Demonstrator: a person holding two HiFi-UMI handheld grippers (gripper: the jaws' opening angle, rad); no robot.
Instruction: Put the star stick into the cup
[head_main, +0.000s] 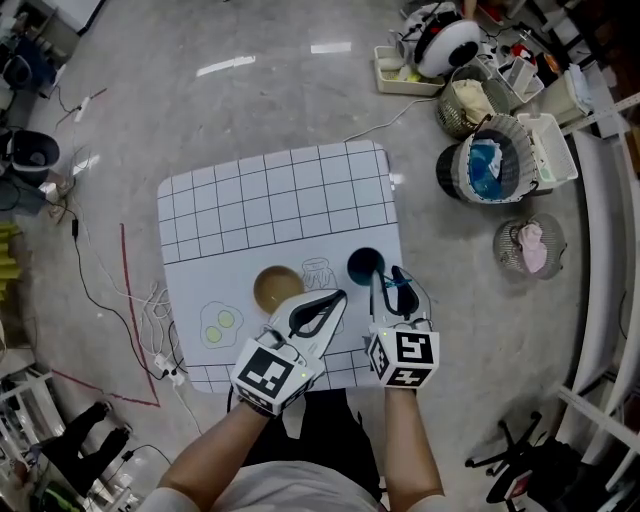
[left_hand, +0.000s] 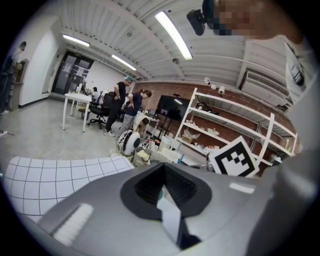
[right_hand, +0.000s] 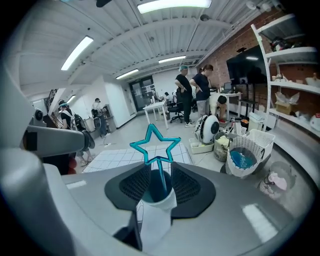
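A teal star stick (head_main: 402, 292) (right_hand: 159, 167) stands upright, its lower end going into the dark blue mouth of the cup (head_main: 362, 263) (right_hand: 150, 192) at the mat's near right. My right gripper (head_main: 388, 288) (right_hand: 157, 182) straddles the stick just above the cup. It is open: its pads stand apart on either side of the thin stem and do not press on it. My left gripper (head_main: 340, 297) (left_hand: 162, 169) hovers beside it, near the brown bowl, shut with nothing between its fingers.
A brown bowl (head_main: 277, 288) sits left of the cup on the white gridded mat (head_main: 270, 200). Wire baskets (head_main: 487, 165) and a white tray (head_main: 405, 75) stand on the floor to the right. Cables (head_main: 110, 300) lie to the left. People stand far off.
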